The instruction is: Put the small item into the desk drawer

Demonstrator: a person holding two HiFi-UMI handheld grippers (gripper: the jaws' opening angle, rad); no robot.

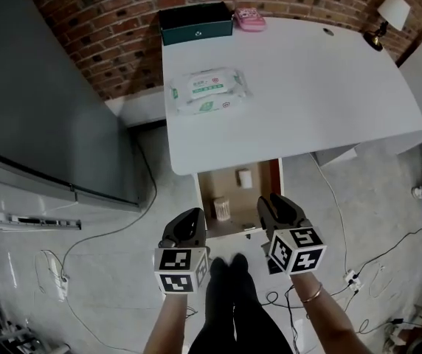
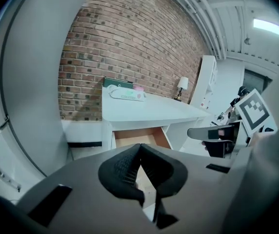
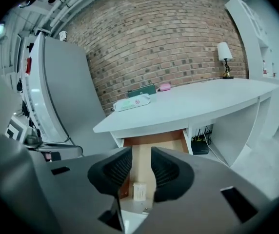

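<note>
**A:** Look into the open drawer [image 1: 276,175]: a small item [image 1: 222,209], white and ribbed, stands upright near its front left corner.

**B:** The right gripper view has it too, the small item [image 3: 139,191] on the wooden floor of the drawer [image 3: 154,140], seen through the gap between the jaws.

**A:** So the right gripper [image 3: 141,152] holds nothing?

**B:** Nothing. Its jaws stand partway apart and the pads touch nothing. In the head view the right gripper [image 1: 274,201] hangs above the drawer's front edge, clear of the item.

**A:** And the left gripper [image 1: 191,216]?

**B:** It's closed, tips meeting, with nothing pinched. You can see that plainly on the left gripper [image 2: 139,147] itself. It sits just off the drawer's left front corner.

**A:** There's a second small white thing [image 1: 245,178] at the drawer's back, under the desk's front edge.

**B:** Yes, and I can't say what it is. A pack of wipes [image 1: 207,91] lies near the left edge of the desk [image 1: 307,94], and a green box [image 1: 195,22] sits at its back edge.

**A:** Verdict?

**B:** By my reading the placing is done, since the item is in and let go. At most, the drawer is left to be pushed shut.
</note>
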